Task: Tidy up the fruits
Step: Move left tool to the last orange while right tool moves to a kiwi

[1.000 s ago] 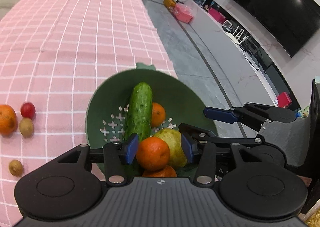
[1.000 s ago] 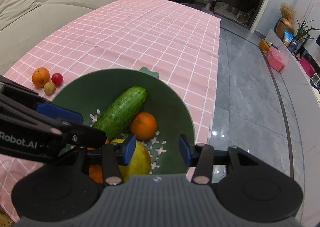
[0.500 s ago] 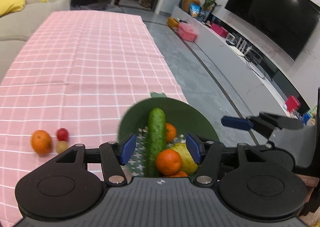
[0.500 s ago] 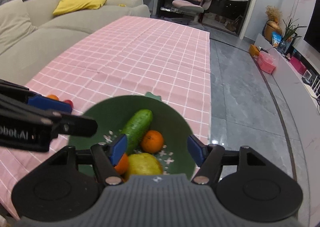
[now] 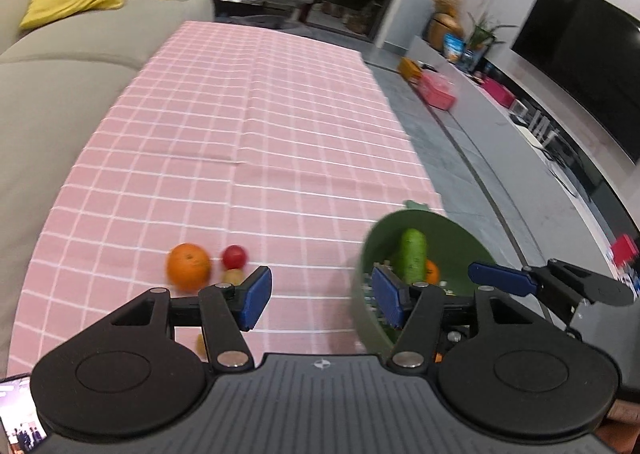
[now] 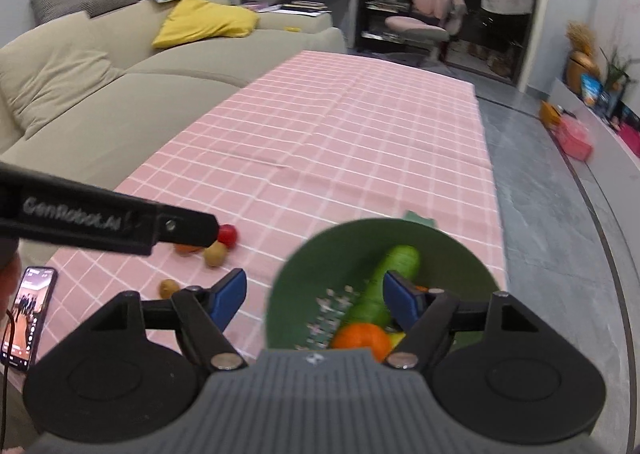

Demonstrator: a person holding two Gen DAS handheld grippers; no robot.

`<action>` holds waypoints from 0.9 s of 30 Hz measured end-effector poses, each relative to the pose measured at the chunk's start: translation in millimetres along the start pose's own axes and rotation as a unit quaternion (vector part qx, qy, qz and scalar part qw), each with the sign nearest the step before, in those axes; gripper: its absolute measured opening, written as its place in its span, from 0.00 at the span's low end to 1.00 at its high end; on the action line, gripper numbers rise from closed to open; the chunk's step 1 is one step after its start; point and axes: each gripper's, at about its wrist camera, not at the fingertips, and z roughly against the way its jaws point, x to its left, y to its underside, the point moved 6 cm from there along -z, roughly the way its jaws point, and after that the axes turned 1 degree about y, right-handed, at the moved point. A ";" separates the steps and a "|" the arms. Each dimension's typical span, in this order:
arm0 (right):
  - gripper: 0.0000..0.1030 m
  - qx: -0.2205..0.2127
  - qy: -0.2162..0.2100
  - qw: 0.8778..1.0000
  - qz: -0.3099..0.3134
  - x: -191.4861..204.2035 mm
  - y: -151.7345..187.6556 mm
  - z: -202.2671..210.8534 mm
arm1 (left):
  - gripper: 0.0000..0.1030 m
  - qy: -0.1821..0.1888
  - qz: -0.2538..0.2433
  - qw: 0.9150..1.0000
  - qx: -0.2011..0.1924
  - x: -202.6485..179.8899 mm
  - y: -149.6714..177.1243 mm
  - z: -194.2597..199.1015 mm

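Now, starting at the far left of my right wrist view, a phone (image 6: 30, 314) lies lit at the near edge of the pink checked tablecloth (image 5: 256, 126). Next along sit the loose fruits: an orange (image 5: 188, 266), a small red fruit (image 5: 234, 256) just beside it, a brown kiwi (image 5: 234, 276) touching the red one, and a second kiwi (image 6: 169, 287) nearer to me. My left gripper (image 5: 322, 300) hangs above bare cloth with its jaws wide and nothing between them; they have just been opening. The loose fruits lie just left of its left pad, the bowl past its right one. The green bowl (image 5: 368, 254) stands at the table's right edge, holding a cucumber (image 5: 414, 254) leaning upright, a small orange (image 5: 432, 272) behind it and another orange (image 6: 360, 336) at the front. My right gripper (image 6: 316, 304) has also just been spreading and stands wide and empty, with the bowl's left rim showing between the pads and the cucumber beside the right pad, untouched.
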 end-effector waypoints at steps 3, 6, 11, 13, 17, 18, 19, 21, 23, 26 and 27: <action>0.70 -0.001 -0.011 1.000 0.018 15.7 -1.0 -5.5 | 0.66 -0.007 0.019 1.000 0.001 15.7 -0.8 0.2; 0.70 -0.003 -0.022 0.999 0.032 29.3 -2.7 -12.5 | 0.66 -0.018 0.033 0.999 0.003 33.9 2.3 0.9; 0.67 -0.002 -0.034 0.998 0.054 45.2 -4.3 -26.5 | 0.66 -0.044 0.049 0.998 0.012 59.4 6.4 -4.4; 0.63 0.001 -0.040 0.997 0.062 50.7 -4.9 -32.7 | 0.66 -0.049 0.058 0.997 0.018 68.6 10.4 -7.8; 0.56 0.009 -0.048 0.996 0.080 60.0 -3.4 -46.1 | 0.66 -0.056 0.065 0.996 0.032 82.8 19.1 -15.5; 0.53 0.011 -0.050 0.995 0.084 61.6 -3.1 -49.2 | 0.66 -0.057 0.067 0.995 0.036 85.8 21.0 -18.5; 0.51 0.013 -0.053 0.995 0.087 63.5 -2.6 -52.5 | 0.66 -0.057 0.068 0.995 0.040 87.8 23.0 -21.3; 0.49 0.016 -0.060 0.994 0.093 67.3 -1.9 -59.9 | 0.64 -0.059 0.072 0.995 0.048 91.4 26.0 -26.9; 0.49 0.019 -0.064 0.993 0.098 70.6 -1.5 -66.6 | 0.62 -0.062 0.071 0.994 0.049 94.6 27.4 -31.7; 0.46 0.026 -0.071 0.993 0.094 74.1 -2.2 -77.4 | 0.61 -0.069 0.074 0.994 0.038 100.3 25.6 -36.8; 0.46 0.028 -0.074 0.993 0.090 75.3 -2.9 -81.6 | 0.61 -0.069 0.075 0.994 0.033 102.0 24.9 -38.0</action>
